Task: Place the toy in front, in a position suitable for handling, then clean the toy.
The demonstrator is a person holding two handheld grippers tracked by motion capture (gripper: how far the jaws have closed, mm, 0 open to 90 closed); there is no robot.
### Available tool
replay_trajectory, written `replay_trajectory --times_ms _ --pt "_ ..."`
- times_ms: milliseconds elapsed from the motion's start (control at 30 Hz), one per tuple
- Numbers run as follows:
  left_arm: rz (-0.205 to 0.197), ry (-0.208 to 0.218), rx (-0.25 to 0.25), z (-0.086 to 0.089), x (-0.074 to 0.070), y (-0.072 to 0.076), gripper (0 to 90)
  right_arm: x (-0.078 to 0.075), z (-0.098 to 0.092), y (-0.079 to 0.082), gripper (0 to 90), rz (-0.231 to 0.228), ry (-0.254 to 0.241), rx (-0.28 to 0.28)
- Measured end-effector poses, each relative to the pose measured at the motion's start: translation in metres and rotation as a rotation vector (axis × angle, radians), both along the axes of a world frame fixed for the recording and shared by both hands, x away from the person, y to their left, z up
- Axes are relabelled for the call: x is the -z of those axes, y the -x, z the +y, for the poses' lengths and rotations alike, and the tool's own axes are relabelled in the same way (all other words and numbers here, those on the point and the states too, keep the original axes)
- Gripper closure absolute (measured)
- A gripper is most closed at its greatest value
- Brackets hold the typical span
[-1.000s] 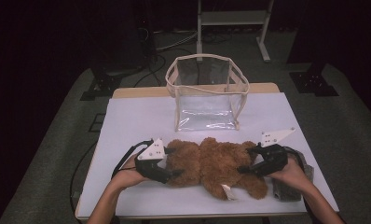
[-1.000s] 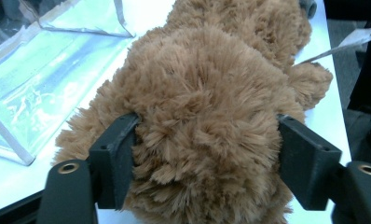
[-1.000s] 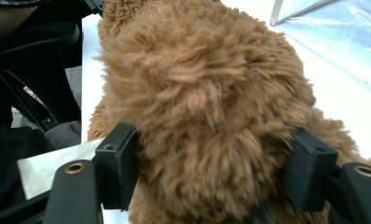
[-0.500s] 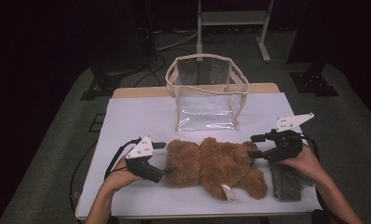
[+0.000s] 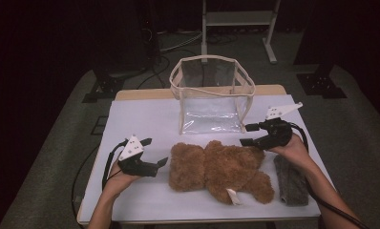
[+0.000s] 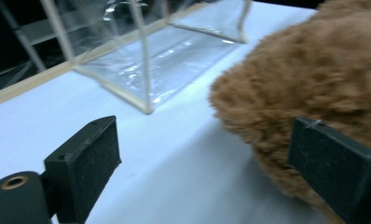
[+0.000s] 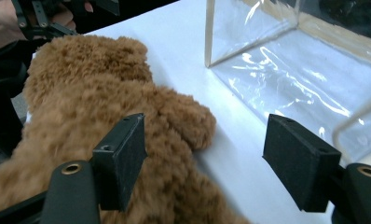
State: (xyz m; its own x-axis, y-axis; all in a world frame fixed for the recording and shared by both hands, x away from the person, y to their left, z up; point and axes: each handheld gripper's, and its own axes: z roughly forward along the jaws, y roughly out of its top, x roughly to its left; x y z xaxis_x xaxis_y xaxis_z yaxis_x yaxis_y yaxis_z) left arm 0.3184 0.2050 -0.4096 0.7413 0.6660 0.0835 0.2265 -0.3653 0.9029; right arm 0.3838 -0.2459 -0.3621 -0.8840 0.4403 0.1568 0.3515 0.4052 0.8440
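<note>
Bare strip between teddy bear point(image 5: 221, 171) and clear bag point(image 5: 212, 98) passable; grey cloth point(image 5: 290, 181) crowds right edge.

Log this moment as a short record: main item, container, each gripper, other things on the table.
main item: brown teddy bear, lying flat on the white table, held by neither gripper
container: clear bag with cream trim, upright and open-topped, behind the bear, nothing visible inside
left gripper: jaws open, just been opening, nothing between them, beside the bear's left end
right gripper: jaws open, just been opening, raised near the bear's right end and the bag's front corner
other: grey cloth at the table's right edge, under the right forearm
</note>
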Motion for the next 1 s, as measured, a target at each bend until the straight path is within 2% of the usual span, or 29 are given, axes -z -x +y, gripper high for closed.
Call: replay_trajectory --times_ms 100,300,500,567,867,933,1000 --pt "0.004 -0.03 -0.012 -0.001 0.005 0.0 7.6 -0.003 0.007 -0.006 26.7 0.0 -0.003 -0.009" --pt "0.003 -0.029 -0.036 -0.002 0.008 -0.002 4.7 -0.006 0.02 -0.013 25.9 0.0 0.018 -0.024" --pt "-0.002 -0.027 -0.049 0.001 0.008 -0.003 4.6 -0.012 0.024 -0.014 25.9 -0.013 0.026 -0.04" --pt "-0.002 -0.026 -0.05 0.002 0.007 -0.003 4.6 -0.015 0.026 -0.016 25.9 -0.021 0.041 -0.045" --pt "-0.017 -0.04 -0.046 0.003 0.005 -0.001 4.5 -0.026 0.04 -0.02 25.8 -0.034 0.049 -0.072" --pt "-0.013 -0.019 -0.048 0.003 0.004 0.0 4.4 -0.028 0.043 -0.02 25.9 -0.036 0.053 -0.083" --pt "-0.015 -0.024 -0.05 0.005 0.004 0.0 4.5 -0.029 0.046 -0.021 25.8 -0.037 0.06 -0.089"
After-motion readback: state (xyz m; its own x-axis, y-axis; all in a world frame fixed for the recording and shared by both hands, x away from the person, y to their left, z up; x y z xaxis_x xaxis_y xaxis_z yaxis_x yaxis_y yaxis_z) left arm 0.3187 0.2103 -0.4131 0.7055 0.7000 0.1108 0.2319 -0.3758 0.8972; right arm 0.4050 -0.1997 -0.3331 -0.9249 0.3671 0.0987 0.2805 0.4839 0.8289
